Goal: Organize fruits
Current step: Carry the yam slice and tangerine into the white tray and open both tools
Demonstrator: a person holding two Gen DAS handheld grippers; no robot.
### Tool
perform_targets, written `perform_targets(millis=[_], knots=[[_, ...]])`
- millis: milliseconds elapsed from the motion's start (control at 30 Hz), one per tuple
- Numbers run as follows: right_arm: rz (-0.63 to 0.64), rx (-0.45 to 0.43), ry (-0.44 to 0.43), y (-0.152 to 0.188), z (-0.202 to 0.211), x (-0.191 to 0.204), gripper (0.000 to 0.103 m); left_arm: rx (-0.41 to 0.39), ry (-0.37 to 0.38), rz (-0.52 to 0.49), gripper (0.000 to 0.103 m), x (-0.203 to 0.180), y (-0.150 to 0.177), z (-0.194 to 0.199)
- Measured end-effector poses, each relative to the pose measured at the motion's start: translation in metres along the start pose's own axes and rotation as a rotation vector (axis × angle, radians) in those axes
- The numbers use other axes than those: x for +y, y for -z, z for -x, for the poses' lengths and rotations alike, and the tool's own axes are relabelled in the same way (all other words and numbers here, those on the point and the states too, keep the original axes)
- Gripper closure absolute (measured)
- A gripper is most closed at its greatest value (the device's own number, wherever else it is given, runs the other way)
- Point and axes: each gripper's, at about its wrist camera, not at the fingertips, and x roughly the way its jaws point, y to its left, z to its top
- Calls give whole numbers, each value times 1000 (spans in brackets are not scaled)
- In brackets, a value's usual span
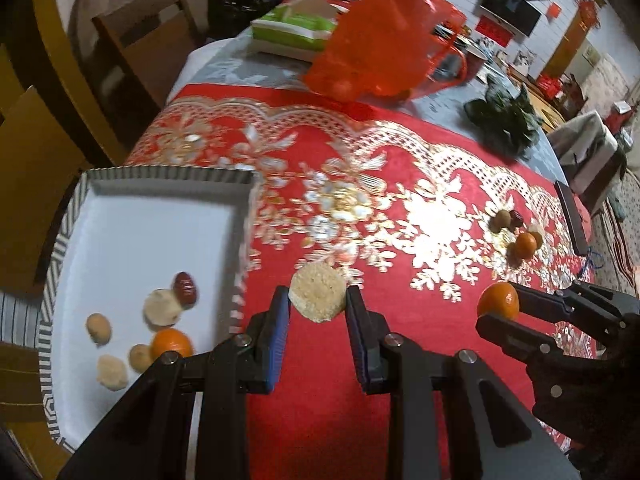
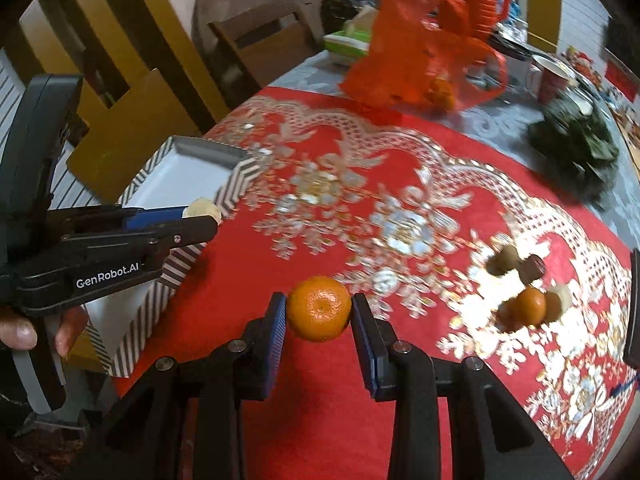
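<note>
Left claw: the left claw (image 1: 318,300) is clamped on a pale, rough-surfaced round cake (image 1: 317,297), held above the red cloth just beside the tray's right wall.
Right claw: the right claw (image 2: 319,308) grips a small round orange mandarin (image 2: 319,308) between its blue pads, above the red cloth.
Hand: fingertips of a person's hand (image 2: 18,334) show on the left claw's handle in the right wrist view.
Tray: a white rectangular tray with a black-and-white striped rim (image 1: 168,173) sits at the left edge of the worktop.
Tray contents: one orange mandarin (image 1: 171,342), a dark red wrinkled date (image 1: 186,288), a pale flat cake (image 1: 162,306) touching the date, and three small tan round pieces (image 1: 98,327) lie in its near half.
Loose pile: near the right edge of the worktop, another mandarin (image 1: 525,245), a few brownish-green round fruits (image 1: 502,220) and a dark red date (image 1: 517,218) sit close together, well apart from the tray.
Worktop: a red cloth with gold and white flower pattern (image 1: 400,208) covers the near part.
Far edge: a translucent red plastic bag (image 1: 384,48), a green tissue pack (image 1: 294,26) and a heap of dark green leaves (image 1: 504,124) lie beyond the cloth.
</note>
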Motion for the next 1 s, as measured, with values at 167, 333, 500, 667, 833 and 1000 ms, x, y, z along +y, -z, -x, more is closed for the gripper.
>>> perform_targets(millis=[167, 333, 500, 667, 833, 1000], knots=[[49, 3, -18, -13, -9, 23, 68, -8, -20, 38, 76, 26, 3, 6], [89, 6, -36, -24, -17, 46, 68, -12, -38, 74, 76, 48, 6, 10], [129, 14, -59, -34, -26, 68, 67, -15, -58, 112, 76, 73, 10, 13], [166, 33, -84, -40, -38, 89, 67, -11, -75, 148, 76, 95, 14, 14], [196, 48, -105, -46, -51, 107, 67, 0, -91, 179, 76, 115, 19, 11], [224, 63, -119, -55, -65, 121, 67, 16, -102, 208, 76, 134, 24, 6]])
